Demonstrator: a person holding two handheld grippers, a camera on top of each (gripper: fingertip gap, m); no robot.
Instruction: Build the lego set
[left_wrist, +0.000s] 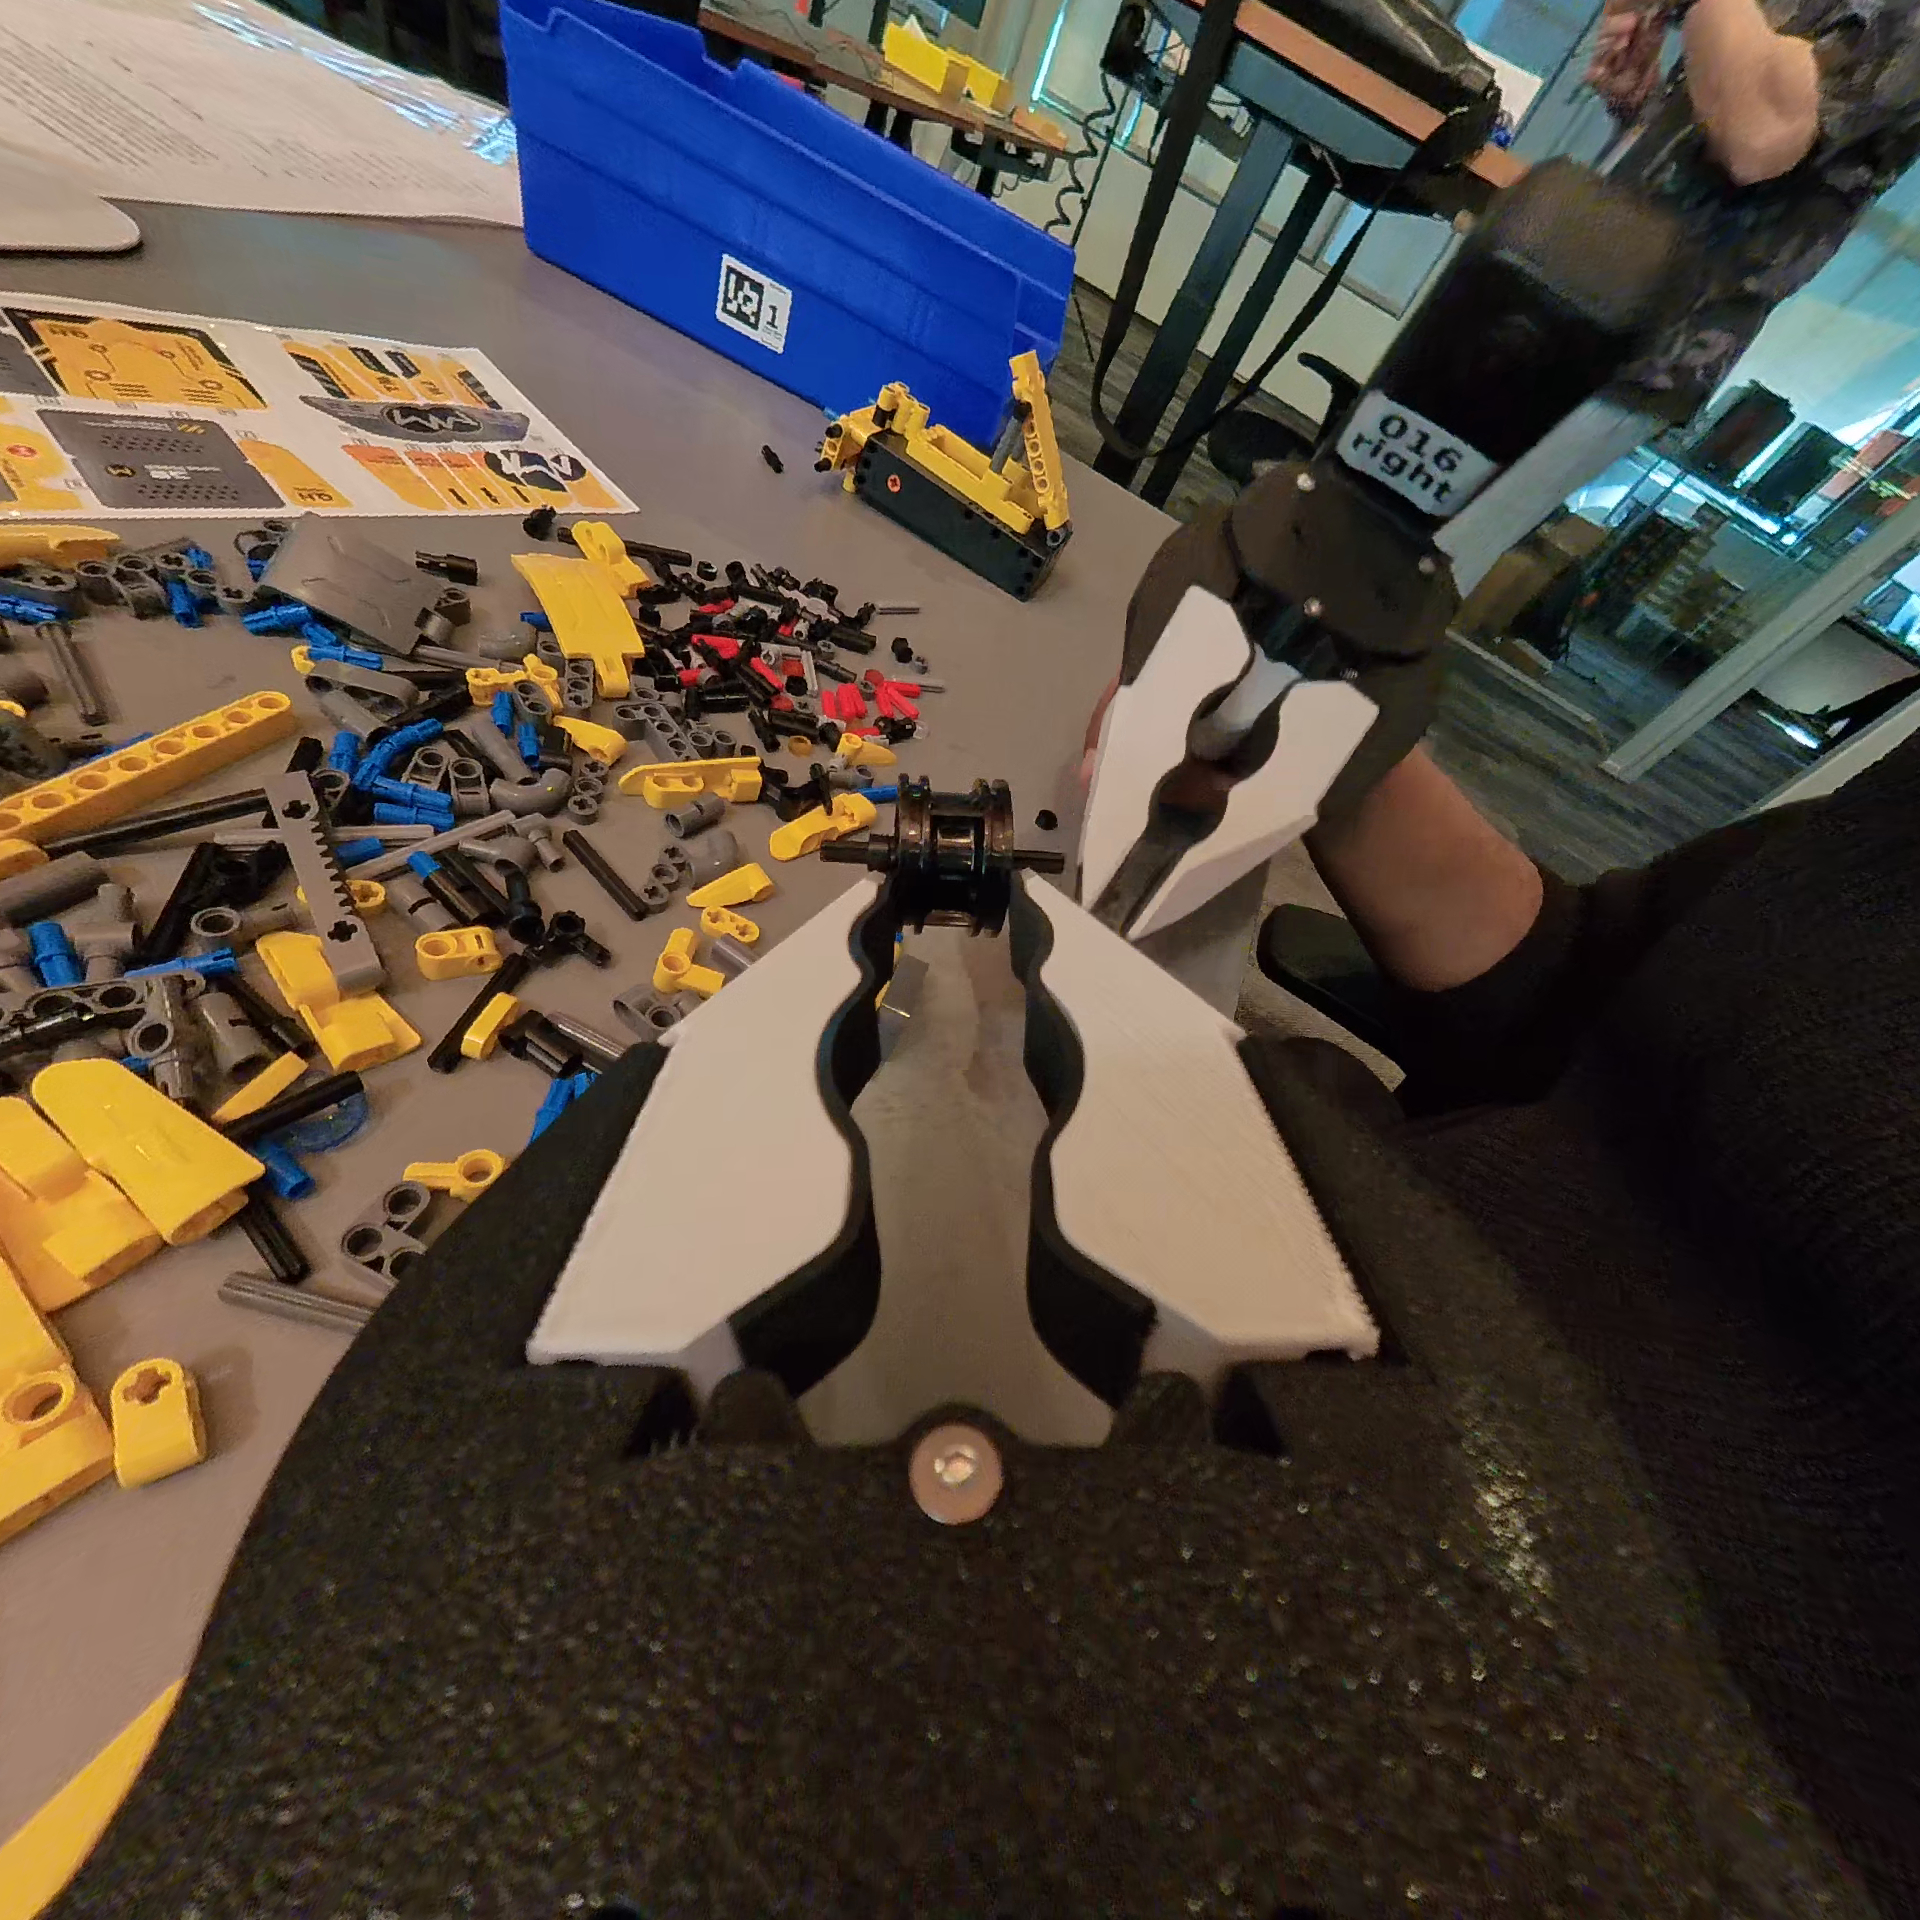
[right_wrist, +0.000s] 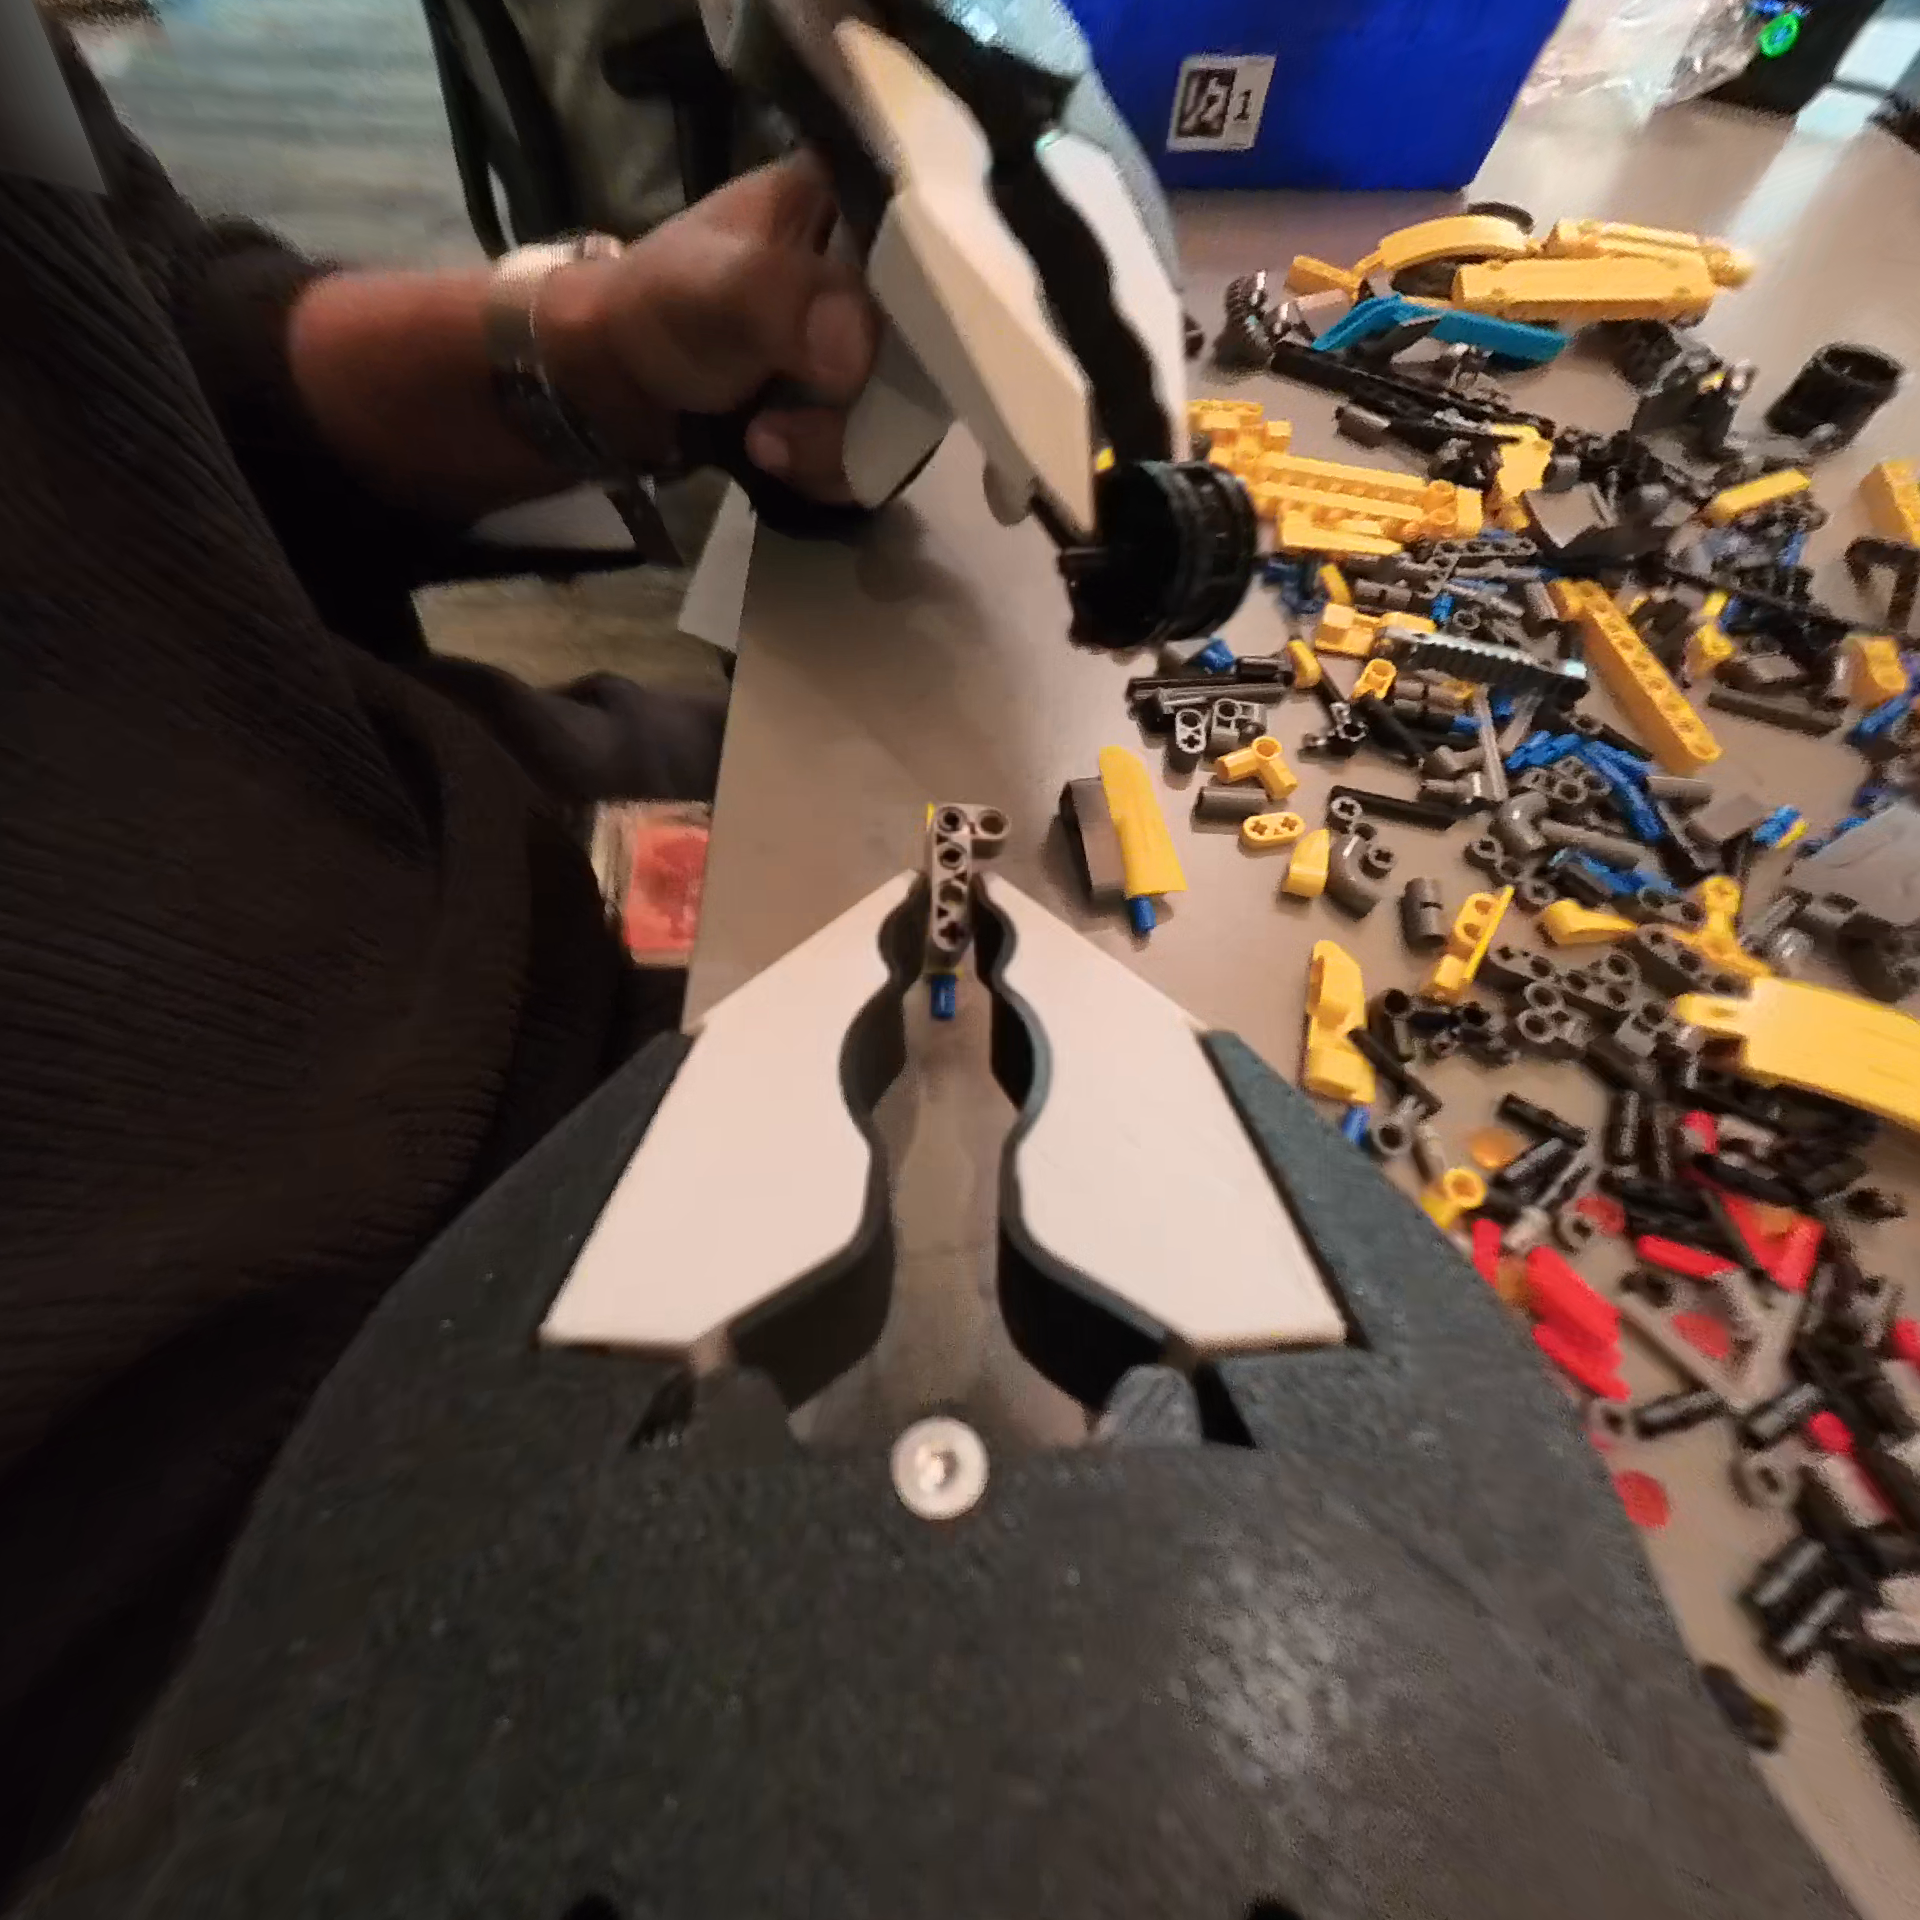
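1. Starting at the left, a sticker sheet (left_wrist: 301, 416) lies flat on the grey tabletop (left_wrist: 665, 436), with loose yellow, grey, blue, black and red building pieces (left_wrist: 436, 790) spread below it.
2. Behind them stands a blue bin (left_wrist: 727, 187) with a square marker on its wall; what is in it cannot be seen from here.
3. Just right of the bin sits a small yellow-and-black assembly (left_wrist: 961, 473).
4. The left tongs (left_wrist: 943, 883) are clenched on a black wheel hub (left_wrist: 948, 857) with a black axle through it, held up over the tabletop's edge.
5. The right tongs (right_wrist: 951, 894) are clenched on a grey angled beam (right_wrist: 954, 873), which stands upright between the tips; a blue pin (right_wrist: 942, 997) shows at its lower end.
6. The two tongs are near each other, the hub and the beam apart.
7. At the far right of the tabletop lies a larger yellow, black and blue build (right_wrist: 1507, 291).
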